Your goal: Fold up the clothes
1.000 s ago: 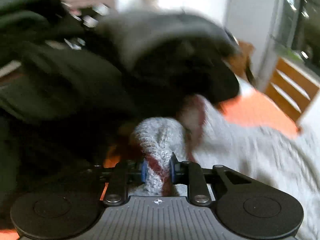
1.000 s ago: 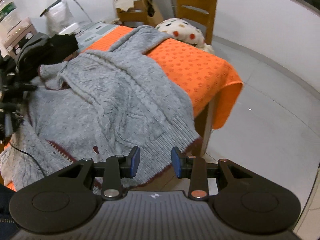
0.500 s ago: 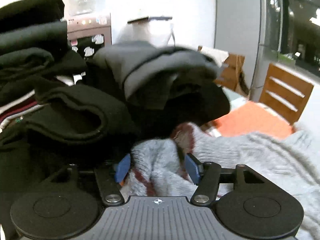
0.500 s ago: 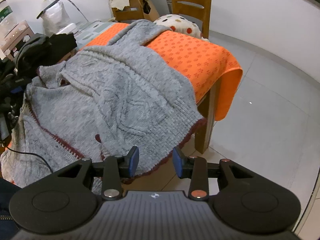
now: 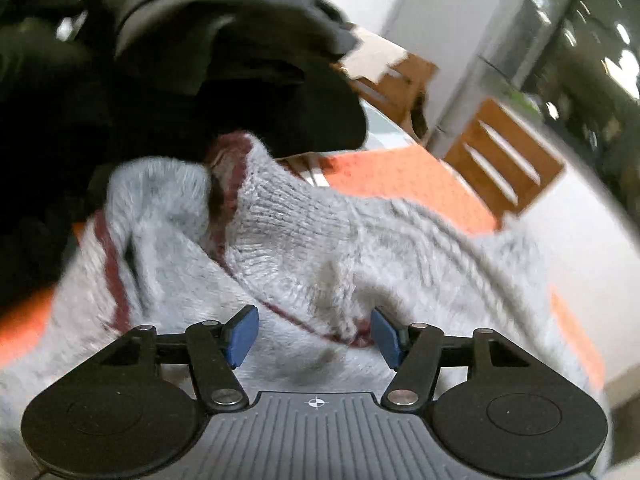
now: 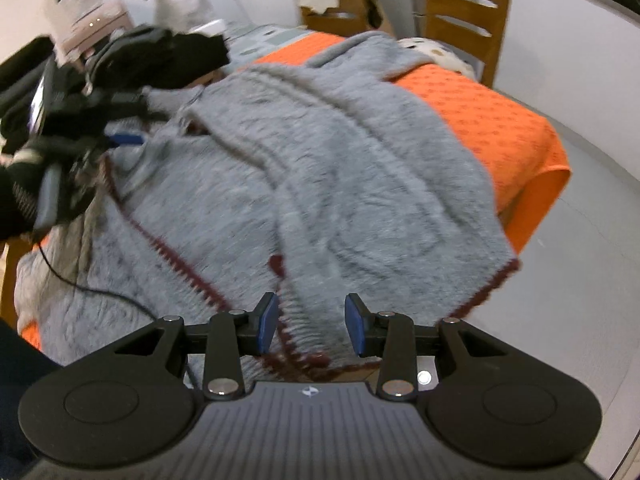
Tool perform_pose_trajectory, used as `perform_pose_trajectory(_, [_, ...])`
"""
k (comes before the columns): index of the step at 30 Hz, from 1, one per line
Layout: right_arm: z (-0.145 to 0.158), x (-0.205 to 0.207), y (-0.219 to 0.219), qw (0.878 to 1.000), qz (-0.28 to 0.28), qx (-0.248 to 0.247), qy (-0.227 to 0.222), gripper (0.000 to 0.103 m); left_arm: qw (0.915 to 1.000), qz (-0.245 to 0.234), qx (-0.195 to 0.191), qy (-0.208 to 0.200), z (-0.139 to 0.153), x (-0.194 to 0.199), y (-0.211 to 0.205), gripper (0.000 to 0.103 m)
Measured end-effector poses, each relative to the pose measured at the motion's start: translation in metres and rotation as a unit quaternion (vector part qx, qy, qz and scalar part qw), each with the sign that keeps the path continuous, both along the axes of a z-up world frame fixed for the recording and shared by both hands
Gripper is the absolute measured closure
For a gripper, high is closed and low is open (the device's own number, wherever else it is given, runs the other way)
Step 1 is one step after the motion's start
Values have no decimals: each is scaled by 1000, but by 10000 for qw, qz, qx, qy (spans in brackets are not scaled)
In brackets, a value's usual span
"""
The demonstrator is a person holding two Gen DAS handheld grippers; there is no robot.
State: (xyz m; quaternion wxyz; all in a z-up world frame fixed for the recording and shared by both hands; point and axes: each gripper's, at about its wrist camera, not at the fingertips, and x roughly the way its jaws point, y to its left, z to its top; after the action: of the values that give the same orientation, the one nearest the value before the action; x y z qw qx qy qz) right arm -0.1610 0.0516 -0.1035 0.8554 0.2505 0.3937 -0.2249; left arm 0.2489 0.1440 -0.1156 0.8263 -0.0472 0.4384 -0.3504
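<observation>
We find the grey cable-knit cardigan with maroon edging (image 6: 340, 168) spread across the orange knitted table cover (image 6: 500, 120), its hem overhanging the near table edge.

The left gripper (image 5: 314, 334) stands wide open above the rumpled collar end, gripping nothing. The right gripper (image 6: 310, 326) is partly open over the hem; the pads press on nothing.

Risks, in our judgement: the overhanging hem could drag the garment floorward; the pile of dark clothes (image 5: 180, 80) beside the collar could snag.

Long axis runs hem-near to collar-far, collar toward the pile.
</observation>
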Motion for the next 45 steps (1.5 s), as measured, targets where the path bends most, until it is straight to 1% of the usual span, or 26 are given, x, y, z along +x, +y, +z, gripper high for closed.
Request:
perform_pose_trajectory(2, [-4,5,4,10000,49,-38,65,61,9997,92,-140,192,-4,1,-6,40])
perform_pose_trajectory(5, [-10,10,8,9998,59,-64,161,61,9999,-105,17,-45,-8,-1,-24,40])
perform_pose_trajectory(7, [-16,13,10,9997,52,-39,244,61,9992,-245,213,-219,-14,-3,-33,44])
perform_pose_trajectory(8, [-19,14,11,9995,42,-37,296,61,9988,-299,285,-261,-17,-3,-37,54])
perform_pose_trajectory(9, [-22,15,12,9994,37,-38,346,61,9982,-391,346,-290,-21,-3,-41,70])
perform_pose_trajectory(10, [-24,17,14,9993,49,-50,380,61,9975,-483,403,-313,-24,-4,-44,75])
perform_pose_trajectory(13, [-29,22,16,9990,103,-67,429,61,9948,-705,533,-508,-28,-8,-51,81])
perform_pose_trajectory(15, [-34,26,17,9989,127,-60,439,61,9929,-817,565,-656,-27,-9,-54,87])
perform_pose_trajectory(16, [-36,29,16,9989,129,-58,445,62,9928,-833,551,-665,-26,-9,-54,87])
perform_pose_trajectory(17, [-39,30,16,9989,112,-81,447,65,9935,-813,500,-624,-24,-7,-53,89])
perform_pose_trajectory(18, [-39,30,15,9992,97,-104,387,74,9942,-790,414,-605,-19,-5,-51,89])
perform_pose_trajectory(19, [-38,29,16,9990,77,-157,400,80,9942,-792,326,-658,-13,-5,-49,89])
perform_pose_trajectory(20, [-36,29,17,9989,58,-211,413,96,9932,-828,259,-772,-5,-5,-47,89])
perform_pose_trajectory(24, [-21,18,17,9983,-161,-449,329,97,9858,-1087,183,-1267,24,-8,-45,92])
perform_pose_trajectory(26, [-7,10,17,9978,-277,-552,244,97,9825,-1139,195,-1463,39,-7,-42,101])
perform_pose_trajectory(29, [14,-2,20,9970,-282,-693,176,97,9776,-1146,244,-1748,57,-1,-38,101])
perform_pose_trajectory(31, [24,-10,19,9966,-324,-731,180,97,9755,-1194,341,-1818,62,4,-37,101])
perform_pose_trajectory(35, [33,-21,20,9959,-415,-774,230,97,9787,-1495,553,-1292,46,10,-39,99])
perform_pose_trajectory(36, [32,-21,21,9957,-447,-777,232,97,9799,-1528,574,-1148,40,9,-40,97])
perform_pose_trajectory(37, [32,-21,21,9956,-480,-776,234,97,9807,-1561,588,-1023,34,8,-40,93])
perform_pose_trajectory(38, [31,-21,20,9955,-519,-762,232,97,9813,-1596,587,-906,28,7,-41,85])
perform_pose_trajectory(39, [30,-20,20,9954,-553,-748,229,97,9807,-1643,622,-856,22,4,-43,79])
perform_pose_trajectory(40, [30,-20,20,9954,-569,-742,219,97,9795,-1696,683,-842,17,1,-45,76])
perform_pose_trajectory(42, [30,-19,20,9953,-597,-730,202,97,9740,-1805,930,-1008,9,-7,-50,65])
perform_pose_trajectory(43, [29,-19,20,9953,-606,-726,207,97,9704,-1860,1067,-1111,5,-11,-53,62])
perform_pose_trajectory(45, [29,-18,20,9952,-625,-715,218,97,9621,-1994,1303,-1330,-1,-20,-57,49])
